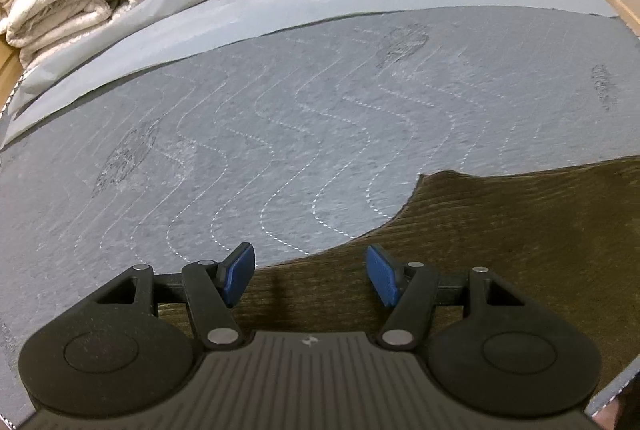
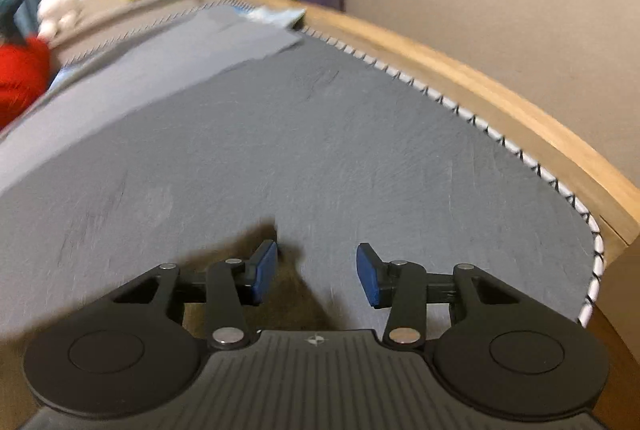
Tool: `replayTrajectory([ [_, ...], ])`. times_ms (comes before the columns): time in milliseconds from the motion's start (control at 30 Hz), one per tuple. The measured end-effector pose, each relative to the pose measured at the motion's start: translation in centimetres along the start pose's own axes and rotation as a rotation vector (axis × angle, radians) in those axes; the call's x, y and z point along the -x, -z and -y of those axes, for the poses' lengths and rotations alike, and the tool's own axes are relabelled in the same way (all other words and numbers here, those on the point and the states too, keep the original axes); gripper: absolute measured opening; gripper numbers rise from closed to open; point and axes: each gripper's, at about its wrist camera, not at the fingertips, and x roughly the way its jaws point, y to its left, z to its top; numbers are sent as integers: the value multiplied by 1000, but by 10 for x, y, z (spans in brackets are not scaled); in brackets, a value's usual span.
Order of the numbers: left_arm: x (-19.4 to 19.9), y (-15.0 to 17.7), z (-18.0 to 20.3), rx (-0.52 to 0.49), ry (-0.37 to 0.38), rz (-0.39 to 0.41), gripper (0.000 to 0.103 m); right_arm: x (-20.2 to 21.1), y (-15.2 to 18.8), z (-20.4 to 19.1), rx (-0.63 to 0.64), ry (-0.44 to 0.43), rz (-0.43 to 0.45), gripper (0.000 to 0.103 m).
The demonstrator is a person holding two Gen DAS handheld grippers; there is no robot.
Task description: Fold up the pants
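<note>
We held both the left gripper [image 1: 310, 272] and right gripper [image 2: 317, 272] released, empty, above the dark brown pants [image 1: 500, 250] on the grey quilted mat [image 1: 280, 118].

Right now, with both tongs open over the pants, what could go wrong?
1. The left tongs hover over the dark pants holding nothing; closing here may pinch one layer only.
2. The right tongs sit past the pants' corner, mostly over the grey mat, and could grab the mat.

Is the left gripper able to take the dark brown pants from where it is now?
Probably yes: the left gripper is open right above the pants, with nothing between them.
</note>
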Motion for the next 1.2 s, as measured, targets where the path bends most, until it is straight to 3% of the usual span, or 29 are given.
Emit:
replayTrajectory([
  [167, 15, 9, 0, 1, 23, 24, 68, 1, 40, 15, 79, 35, -226, 46],
  [200, 17, 11, 0, 2, 25, 28, 68, -3, 52, 17, 126, 77, -280, 50],
  [233, 20, 14, -1, 3, 25, 31, 68, -7, 64, 20, 181, 145, -318, 61],
  [267, 22, 16, -2, 5, 24, 32, 68, -4, 71, 27, 182, 172, -303, 73],
  [467, 39, 33, -5, 11, 22, 50, 68, 30, 65, 55, -115, 147, -195, 68],
  [567, 49, 45, -5, 16, 28, 55, 68, 33, 72, 73, -330, 39, -227, 68],
  [733, 76, 68, -7, 45, 55, 88, 68, 18, 92, 94, -579, 5, -304, 68],
  [833, 90, 85, -4, 65, 83, 101, 69, 13, 100, 93, -628, -3, -315, 67],
  [867, 93, 90, -1, 60, 86, 101, 69, 12, 100, 92, -627, 6, -311, 63],
  [967, 95, 99, 7, 30, 85, 98, 69, 16, 94, 87, -628, -18, -274, 34],
  [1200, 85, 99, 4, 30, 55, 79, 69, 11, 96, 80, -640, 7, -293, 39],
])
